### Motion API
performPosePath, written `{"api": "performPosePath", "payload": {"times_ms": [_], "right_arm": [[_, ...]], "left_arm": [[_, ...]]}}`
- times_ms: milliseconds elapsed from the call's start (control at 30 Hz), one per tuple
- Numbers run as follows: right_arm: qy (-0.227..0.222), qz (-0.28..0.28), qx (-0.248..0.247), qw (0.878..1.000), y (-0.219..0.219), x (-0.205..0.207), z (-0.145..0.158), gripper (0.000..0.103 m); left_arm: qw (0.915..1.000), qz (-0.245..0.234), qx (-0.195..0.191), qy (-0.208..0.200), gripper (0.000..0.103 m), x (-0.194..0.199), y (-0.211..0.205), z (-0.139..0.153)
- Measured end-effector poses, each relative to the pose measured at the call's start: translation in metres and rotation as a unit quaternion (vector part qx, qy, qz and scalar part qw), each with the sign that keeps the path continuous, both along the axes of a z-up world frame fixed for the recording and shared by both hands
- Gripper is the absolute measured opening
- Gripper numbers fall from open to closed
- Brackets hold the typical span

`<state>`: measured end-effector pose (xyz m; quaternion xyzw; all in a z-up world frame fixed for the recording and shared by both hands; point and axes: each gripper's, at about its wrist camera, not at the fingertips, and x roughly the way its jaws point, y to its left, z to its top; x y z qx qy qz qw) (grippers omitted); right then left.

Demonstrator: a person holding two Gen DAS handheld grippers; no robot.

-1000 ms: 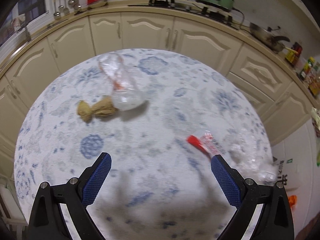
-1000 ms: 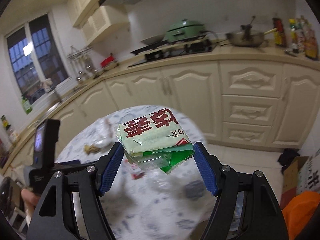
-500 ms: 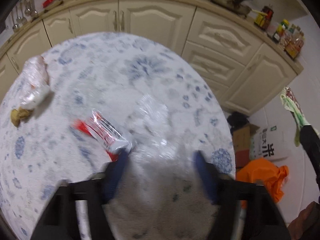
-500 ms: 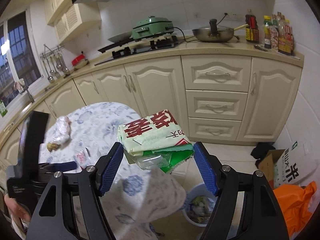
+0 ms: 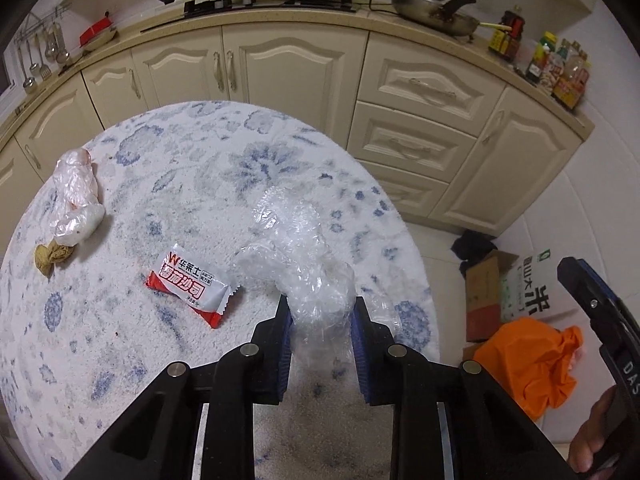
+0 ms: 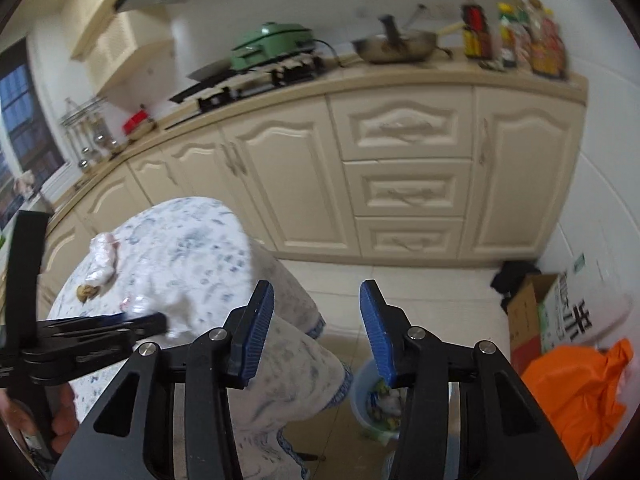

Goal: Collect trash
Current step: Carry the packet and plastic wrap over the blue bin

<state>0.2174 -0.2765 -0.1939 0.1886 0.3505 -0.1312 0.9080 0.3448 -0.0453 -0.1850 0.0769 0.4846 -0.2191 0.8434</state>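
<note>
Now, crumpled clear plastic wrap (image 5: 308, 276), between closing left tool (image 5: 320, 320)

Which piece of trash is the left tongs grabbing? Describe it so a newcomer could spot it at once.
Find the round table with the blue-flowered cloth. Near its right edge lies a crumpled clear film, with the left tongs closing on its near end. Unlike the red-and-white wrapper beside it, it is see-through and unprinted.
</note>
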Motion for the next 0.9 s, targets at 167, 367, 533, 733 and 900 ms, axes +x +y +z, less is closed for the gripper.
{"api": "performPosePath", "payload": {"times_ms": [167,367,533,733,900], "right_arm": [[0.006,-0.026,-0.004,1.0,-0.015,-0.014,0.001,0.046],[0.019,-0.047,-0.001,0.999,-0.029,-0.03,-0.005,0.046],[0.027,-0.066,-0.003,0.997,-0.043,-0.046,-0.009,0.047],[0.043,-0.097,-0.005,0.994,-0.068,-0.063,-0.015,0.05],[0.057,-0.116,-0.007,0.992,-0.086,-0.072,-0.022,0.052]], "left_arm": [[0.9995,-0.031,-0.004,-0.005,0.023,-0.015,-0.019,0.008],[0.9971,-0.076,-0.002,0.011,0.023,-0.027,-0.055,-0.002],[0.9935,-0.111,0.005,0.022,0.023,-0.035,-0.093,-0.014],[0.989,-0.143,0.014,0.036,0.023,-0.034,-0.137,-0.031],[0.9855,-0.163,0.021,0.042,0.023,-0.027,-0.171,-0.043]]}}
